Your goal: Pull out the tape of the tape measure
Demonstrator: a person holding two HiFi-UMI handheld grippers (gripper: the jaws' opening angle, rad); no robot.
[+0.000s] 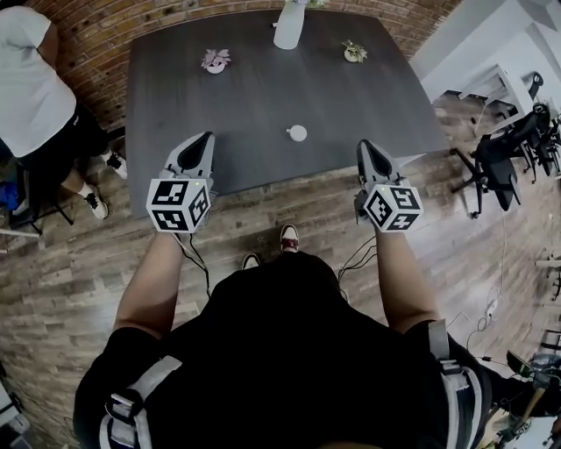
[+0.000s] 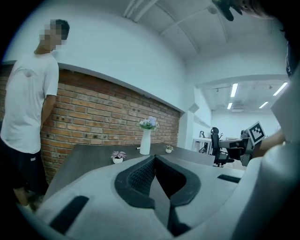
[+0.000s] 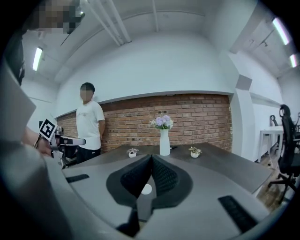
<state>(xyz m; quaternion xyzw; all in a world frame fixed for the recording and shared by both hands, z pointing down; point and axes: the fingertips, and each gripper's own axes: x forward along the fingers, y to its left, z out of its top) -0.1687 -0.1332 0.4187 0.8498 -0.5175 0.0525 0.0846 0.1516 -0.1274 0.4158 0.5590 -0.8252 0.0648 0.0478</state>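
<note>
The head view shows one white tape measure (image 1: 297, 133) mid-frame on the table (image 1: 175, 105), between and apart from both grippers; the left gripper view misses it. The left gripper (image 1: 208, 136) and right gripper (image 1: 362, 144) have jaws pressed together, empty. Upper frame: two potted plants (image 1: 216, 60), one vase (image 1: 288, 26).

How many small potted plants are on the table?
2: one potted plant left of the white vase, another right of it, both near the far edge. None seems hidden.
</note>
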